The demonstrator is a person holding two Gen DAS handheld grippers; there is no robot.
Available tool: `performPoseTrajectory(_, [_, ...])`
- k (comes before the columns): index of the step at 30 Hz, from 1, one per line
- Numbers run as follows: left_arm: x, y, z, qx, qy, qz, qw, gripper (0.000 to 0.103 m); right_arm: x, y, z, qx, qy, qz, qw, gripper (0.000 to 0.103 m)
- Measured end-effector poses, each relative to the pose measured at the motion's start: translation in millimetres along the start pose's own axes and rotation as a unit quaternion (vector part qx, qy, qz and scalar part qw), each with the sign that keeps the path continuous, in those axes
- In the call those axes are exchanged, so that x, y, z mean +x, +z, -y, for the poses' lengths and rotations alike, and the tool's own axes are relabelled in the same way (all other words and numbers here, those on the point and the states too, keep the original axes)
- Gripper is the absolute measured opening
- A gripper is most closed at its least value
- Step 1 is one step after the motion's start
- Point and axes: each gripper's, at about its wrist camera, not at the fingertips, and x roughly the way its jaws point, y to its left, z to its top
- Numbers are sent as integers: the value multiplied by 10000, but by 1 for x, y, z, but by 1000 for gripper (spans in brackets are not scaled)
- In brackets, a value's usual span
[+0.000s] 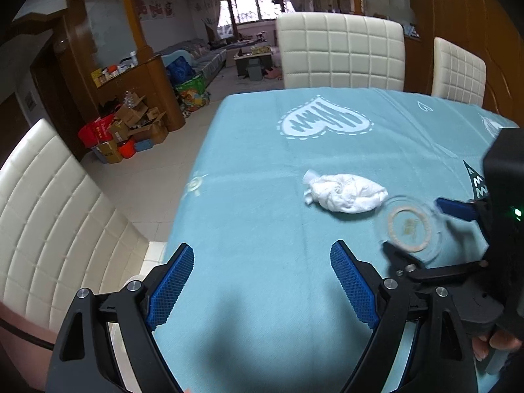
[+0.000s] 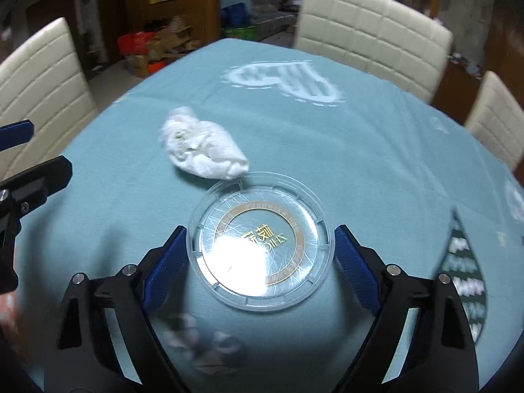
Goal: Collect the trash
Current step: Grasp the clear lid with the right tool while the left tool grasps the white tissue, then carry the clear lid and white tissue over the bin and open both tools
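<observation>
The right gripper (image 2: 260,255) straddles the clear plastic lid (image 2: 260,240) on the blue tablecloth (image 2: 376,150) — jaws wide, seemingly not yet pinching — while the left gripper (image 1: 262,290) hangs empty, likely lined up for the crumpled white tissue (image 1: 344,193) beside the lid.

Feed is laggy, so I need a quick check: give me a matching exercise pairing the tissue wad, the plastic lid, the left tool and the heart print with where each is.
1 tissue wad
2 clear lid
3 left tool
4 heart print

A between the right tool's open jaws
B on the far cloth
C open over bare cloth
D just beyond the lid

1-D, 2-A, 3-C, 4-B
</observation>
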Motion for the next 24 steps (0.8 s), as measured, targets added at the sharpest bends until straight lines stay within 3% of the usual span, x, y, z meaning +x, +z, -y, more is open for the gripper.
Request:
performPoseTrajectory(6, [23, 20, 33, 180, -654, -81, 9977, 84, -6, 5, 57, 763, -106, 154, 9969, 87])
performPoseTrajectory(12, [58, 34, 63, 455, -463, -210, 9977, 84, -4, 8, 79, 983, -97, 238, 9948, 88])
performPoseTrajectory(19, [81, 39, 62, 323, -282, -311, 9986, 83, -1, 5, 62, 777, -103, 226, 9967, 88])
performPoseTrajectory(21, [80, 37, 58, 280, -415, -279, 9984, 74, 0, 4, 59, 759, -97, 228, 9968, 88])
performPoseTrajectory(22, [78, 38, 59, 290, -458, -265, 9982, 56, 0, 4, 59, 758, -93, 240, 9968, 88])
performPoseTrajectory(24, [74, 38, 61, 326, -409, -260, 9983, 40, -1, 3, 57, 736, -93, 254, 9969, 88])
